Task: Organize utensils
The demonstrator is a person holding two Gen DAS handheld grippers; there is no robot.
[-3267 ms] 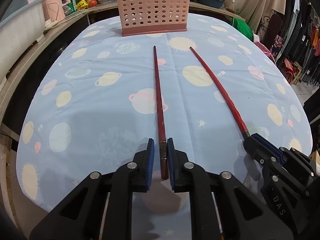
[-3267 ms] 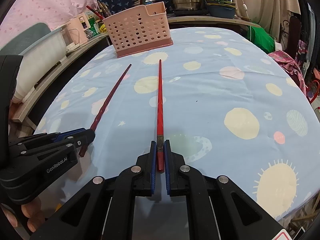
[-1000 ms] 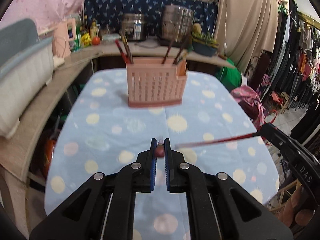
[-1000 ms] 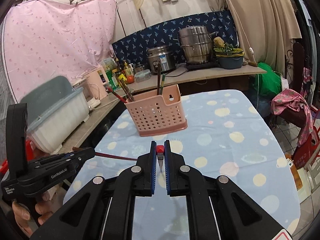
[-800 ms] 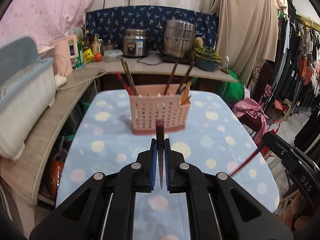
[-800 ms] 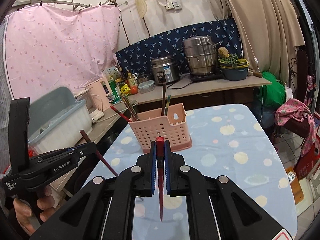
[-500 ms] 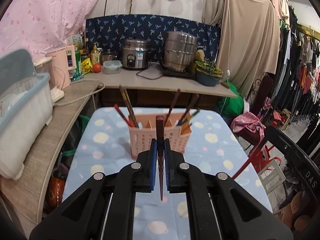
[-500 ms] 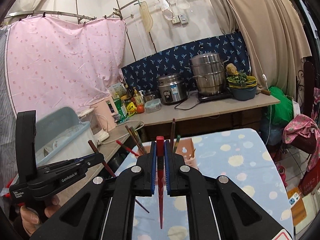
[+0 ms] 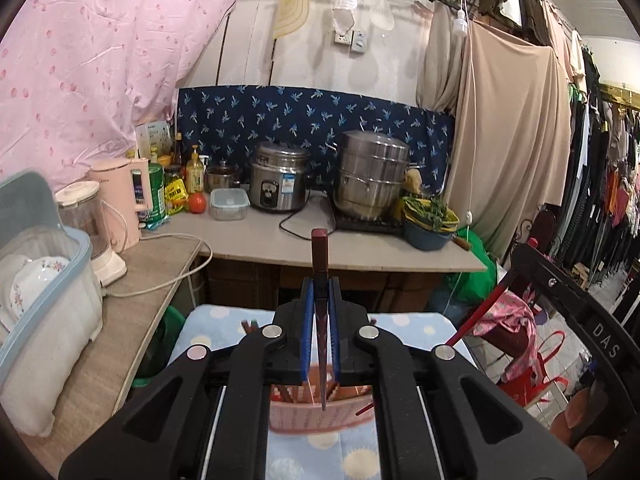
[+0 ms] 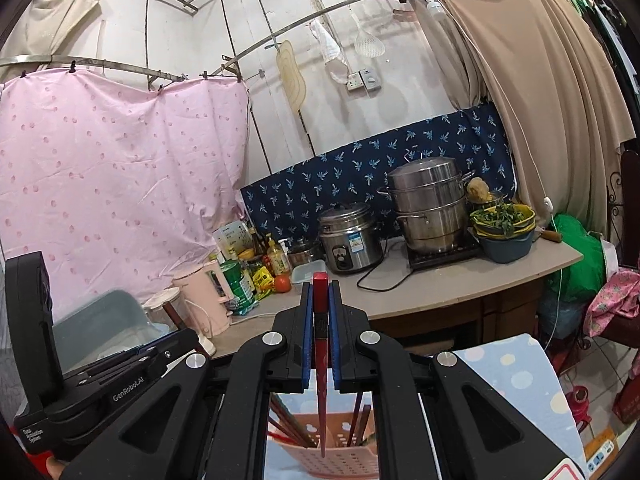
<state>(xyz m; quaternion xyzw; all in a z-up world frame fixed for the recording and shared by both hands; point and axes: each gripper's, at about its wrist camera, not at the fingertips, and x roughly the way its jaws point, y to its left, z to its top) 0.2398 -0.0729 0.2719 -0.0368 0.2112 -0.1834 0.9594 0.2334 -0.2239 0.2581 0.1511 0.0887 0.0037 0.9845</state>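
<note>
1. the left gripper [image 9: 320,320] is clamping a dark red chopstick [image 9: 320,272] between its blue pads [image 9: 307,320]. the jaws are standing narrow, pressed on the stick.
2. that chopstick is hanging near upright. its square butt is sticking out above the gripper and its thin tip is pointing down, below the gripper.
3. the pink utensil basket [image 9: 320,416] is sitting below the left gripper, on the desk [image 9: 208,332] covered by a blue spotted cloth. the tip is lining up with the basket; whether it is inside the rim, the view is not showing.
4. the right gripper [image 10: 320,332] is pinching a brighter red chopstick [image 10: 320,300] in the same way, jaws narrow and closed on it.
5. this second stick is also hanging near upright, butt above the gripper, tip below it and over the basket [image 10: 340,452]. several other chopsticks [image 10: 288,424] are already leaning in the basket's compartments.
6. in the left wrist view, the right gripper is showing to the right of the left one, with its red stick slanting down toward the basket.
7. in the right wrist view, the left gripper is showing to the left, with part of a hand [image 10: 54,470] under it.
8. beyond both grippers, a rice cooker [image 9: 280,178] and a steamer pot [image 9: 372,174] are standing on a counter.
</note>
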